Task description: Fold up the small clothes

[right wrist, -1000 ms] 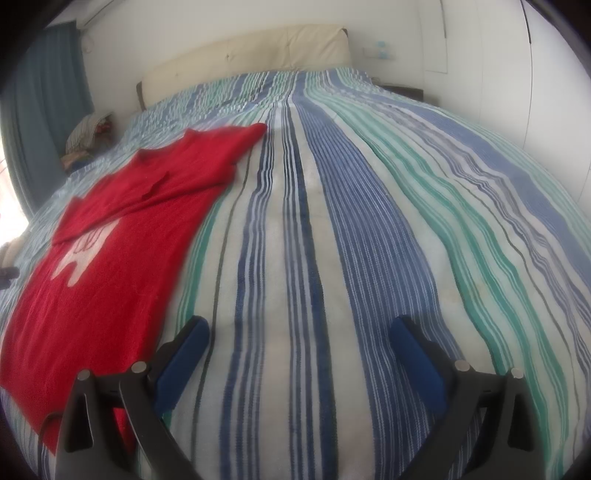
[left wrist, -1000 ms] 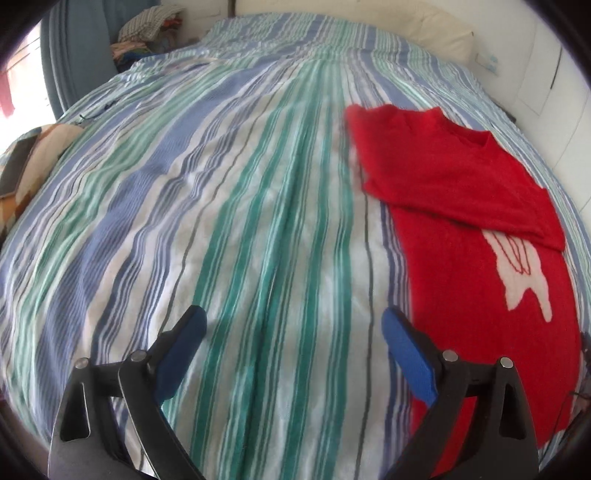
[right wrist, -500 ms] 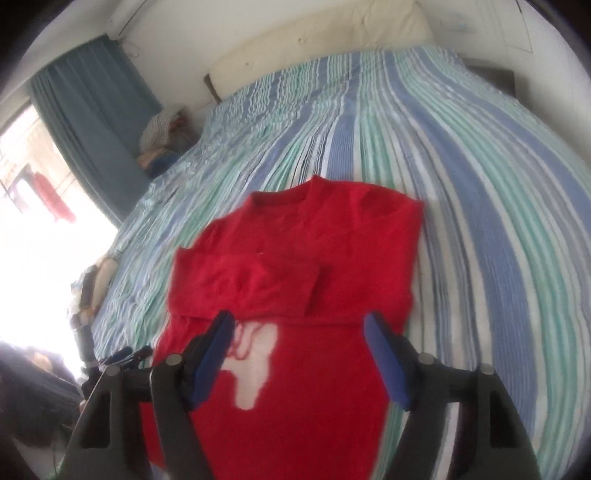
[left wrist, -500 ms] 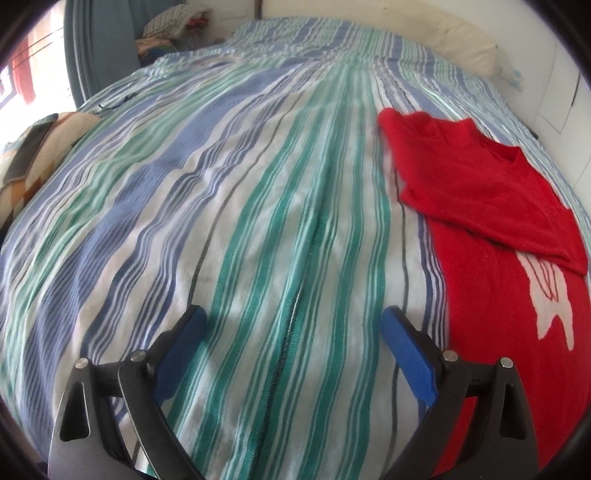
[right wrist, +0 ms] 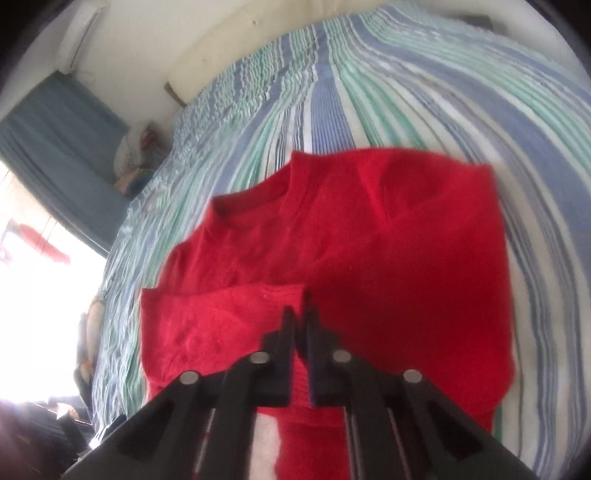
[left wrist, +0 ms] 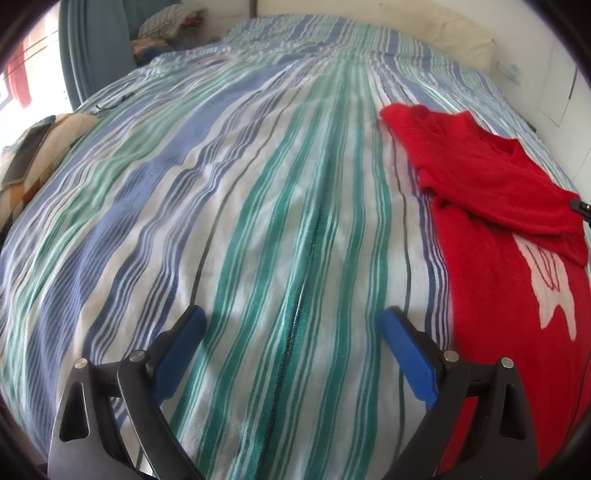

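A red sweater with a white motif lies flat on the striped bedspread, one sleeve folded across its chest. My right gripper is over the sweater at the cuff end of that sleeve. Its jaws stand almost together, with red fabric showing in the narrow gap. In the left wrist view only the right gripper's tip shows, at the right edge on the sleeve. My left gripper hangs wide open over bare bedspread to the left of the sweater, with nothing between its blue pads.
A cream headboard cushion runs along the far end of the bed. A pile of clothes and a blue curtain are at the far left corner. A patterned cushion with a dark flat device on it lies at the left edge.
My right gripper has swung left from bare bedspread to over the sweater, and its jaws went from wide open to nearly together at the sleeve cuff. The left gripper has barely moved.
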`<act>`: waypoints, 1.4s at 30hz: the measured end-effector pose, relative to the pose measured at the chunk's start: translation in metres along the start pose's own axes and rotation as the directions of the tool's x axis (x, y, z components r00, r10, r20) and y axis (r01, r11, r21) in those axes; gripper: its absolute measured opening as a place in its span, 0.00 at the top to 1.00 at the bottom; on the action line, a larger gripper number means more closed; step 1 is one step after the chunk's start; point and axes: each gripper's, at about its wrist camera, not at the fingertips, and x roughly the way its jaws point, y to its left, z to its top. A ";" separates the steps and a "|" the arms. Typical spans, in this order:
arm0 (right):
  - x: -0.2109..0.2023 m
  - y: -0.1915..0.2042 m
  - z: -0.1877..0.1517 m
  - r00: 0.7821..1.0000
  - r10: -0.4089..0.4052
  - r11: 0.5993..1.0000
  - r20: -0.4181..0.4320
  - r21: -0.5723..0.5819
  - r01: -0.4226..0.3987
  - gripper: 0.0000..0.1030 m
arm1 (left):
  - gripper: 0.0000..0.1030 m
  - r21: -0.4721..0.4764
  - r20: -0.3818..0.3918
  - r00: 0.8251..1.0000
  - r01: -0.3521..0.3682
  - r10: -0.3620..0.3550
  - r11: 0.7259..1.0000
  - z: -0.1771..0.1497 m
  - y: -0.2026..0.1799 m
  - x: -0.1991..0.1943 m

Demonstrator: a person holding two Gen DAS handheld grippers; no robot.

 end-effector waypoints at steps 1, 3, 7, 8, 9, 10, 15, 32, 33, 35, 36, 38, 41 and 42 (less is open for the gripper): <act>-0.006 0.002 0.002 0.999 -0.038 0.999 0.021 -0.029 0.039 0.95 | 0.06 0.003 -0.001 1.000 0.001 -0.001 1.000 0.000 -0.001 0.000; -0.004 0.004 -0.001 0.993 -0.114 0.990 0.002 -0.084 0.114 0.91 | 0.06 0.010 0.001 1.000 -0.005 0.005 1.000 0.000 -0.004 0.001; 0.002 -0.009 -0.011 0.988 -0.138 0.987 -0.065 -0.092 0.131 0.47 | 0.06 0.020 0.043 0.999 0.021 -0.022 1.000 -0.002 -0.006 -0.010; -0.006 -0.010 -0.014 0.992 -0.118 0.990 -0.034 -0.081 0.115 0.46 | 0.06 0.030 0.067 0.996 0.055 -0.057 0.998 -0.004 -0.008 -0.017; -0.014 -0.010 -0.017 0.994 -0.112 0.991 -0.001 -0.077 0.112 0.46 | 0.06 0.050 0.089 0.991 0.091 -0.095 0.995 -0.005 -0.011 -0.025; -0.024 -0.011 -0.021 0.994 -0.110 0.990 0.024 -0.083 0.112 0.46 | 0.06 0.077 0.104 0.986 0.120 -0.128 0.990 -0.006 -0.016 -0.031; -0.071 -0.002 -0.053 0.997 -0.072 0.976 0.036 -0.203 0.078 0.43 | 0.06 0.269 0.099 0.977 0.156 -0.188 0.951 -0.028 -0.064 -0.048; -0.248 -0.012 -0.212 0.899 -0.312 0.728 0.308 -0.531 0.435 0.17 | 0.04 0.303 0.073 0.997 -0.048 0.027 0.952 -0.045 -0.076 -0.049; -0.243 -0.013 -0.216 0.900 -0.314 0.730 0.301 -0.530 0.432 0.17 | 0.04 0.305 0.080 0.996 -0.057 0.034 0.951 -0.045 -0.076 -0.051; -0.231 -0.016 -0.223 0.907 -0.314 0.741 0.281 -0.524 0.419 0.17 | 0.04 0.310 0.096 0.994 -0.076 0.048 0.948 -0.044 -0.076 -0.057; -0.225 -0.018 -0.225 0.914 -0.306 0.755 0.267 -0.516 0.403 0.18 | 0.04 0.312 0.102 0.993 -0.083 0.054 0.946 -0.043 -0.075 -0.059; -0.218 -0.018 -0.230 0.928 -0.278 0.785 0.249 -0.497 0.369 0.18 | 0.04 0.314 0.105 0.993 -0.091 0.060 0.945 -0.045 -0.074 -0.059; -0.210 -0.018 -0.230 0.933 -0.260 0.806 0.249 -0.476 0.351 0.18 | 0.04 0.306 0.083 0.994 -0.096 0.074 0.947 -0.048 -0.071 -0.050; -0.208 -0.020 -0.231 0.934 -0.257 0.813 0.249 -0.467 0.348 0.17 | 0.04 0.303 0.073 0.994 -0.095 0.076 0.948 -0.050 -0.069 -0.045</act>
